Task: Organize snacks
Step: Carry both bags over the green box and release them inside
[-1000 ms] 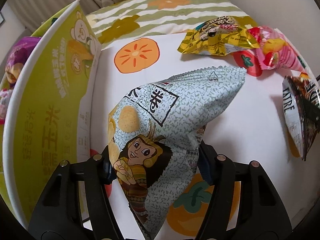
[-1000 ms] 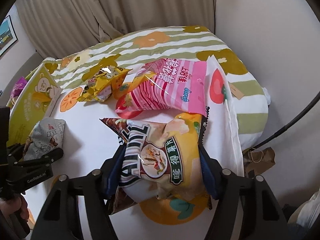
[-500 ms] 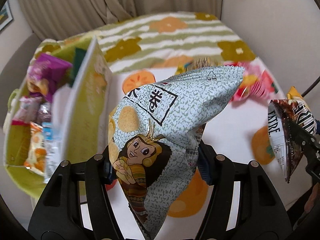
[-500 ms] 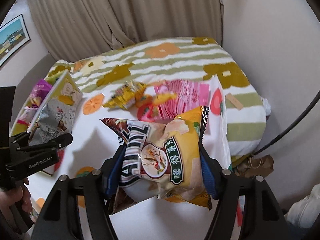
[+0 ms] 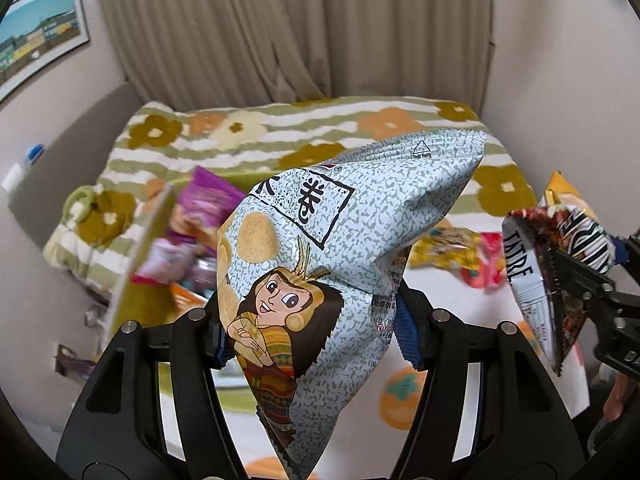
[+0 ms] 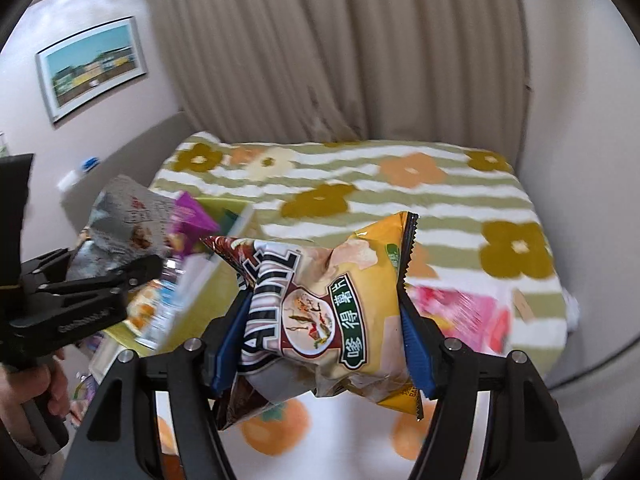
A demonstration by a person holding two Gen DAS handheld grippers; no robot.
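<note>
On our left, the green box sits half full, and our left gripper clamps the pale rice-cracker bag high beside it. Right gripper squeezes the yellow chip bag aloft. We should lower gently, releasing only inside the box.

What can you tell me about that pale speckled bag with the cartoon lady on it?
The speckled bag is a puffy, sealed snack pouch, pale blue-green with grey flecks, a smiling cartoon woman, round crackers and boxed black characters. The left gripper pinches its lower half, holding it tilted in the air, tear-notch corner up and to the right.
</note>
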